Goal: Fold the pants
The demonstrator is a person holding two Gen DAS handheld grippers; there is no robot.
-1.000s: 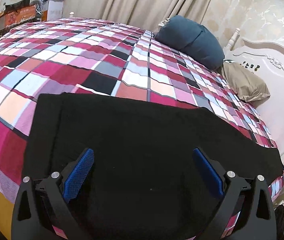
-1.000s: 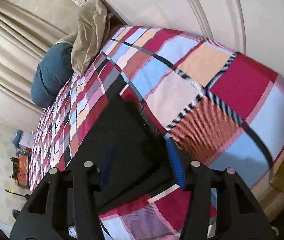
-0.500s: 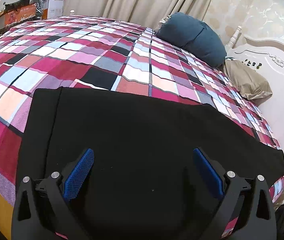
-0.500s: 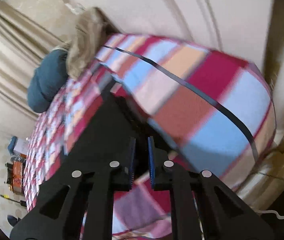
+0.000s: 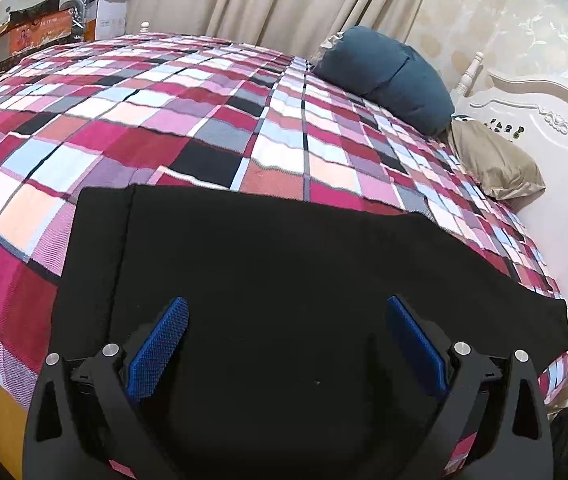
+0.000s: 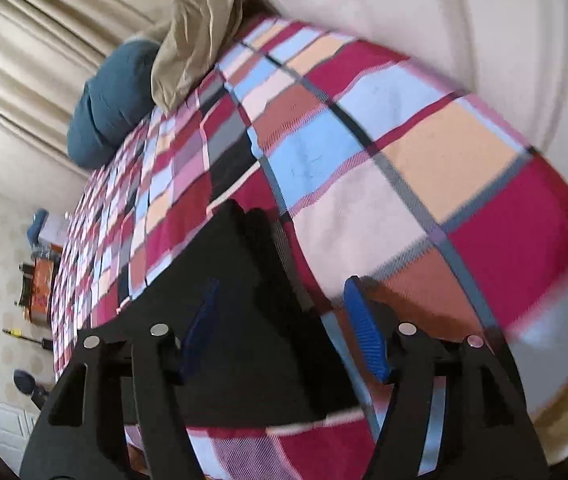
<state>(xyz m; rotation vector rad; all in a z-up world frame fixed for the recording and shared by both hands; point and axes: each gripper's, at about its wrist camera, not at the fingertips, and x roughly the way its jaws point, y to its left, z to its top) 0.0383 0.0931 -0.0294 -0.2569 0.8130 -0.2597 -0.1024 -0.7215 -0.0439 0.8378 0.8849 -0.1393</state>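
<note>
Black pants (image 5: pixel 284 260) lie spread flat across the near part of the plaid bed cover (image 5: pixel 164 128). My left gripper (image 5: pixel 287 308) hovers over their middle, open wide, with only flat cloth below its blue pads. In the right wrist view the narrow end of the pants (image 6: pixel 228 264) reaches toward the bed's side edge. My right gripper (image 6: pixel 282 286) stands over that end with its jaws opening. The hem lies beneath and between the fingers, and no pad presses on it.
A blue pillow (image 5: pixel 387 76) and a tan pillow (image 5: pixel 495 164) rest by the white headboard (image 5: pixel 543 128). Boxes (image 5: pixel 44 32) stand past the bed's far left corner, beige curtains behind. The bed's side edge drops away close beside the right gripper.
The right gripper shut on the pants' end, then opened again and shifted sideways along the bed edge. The pants' far edge now lies straighter. The left gripper stayed put.
</note>
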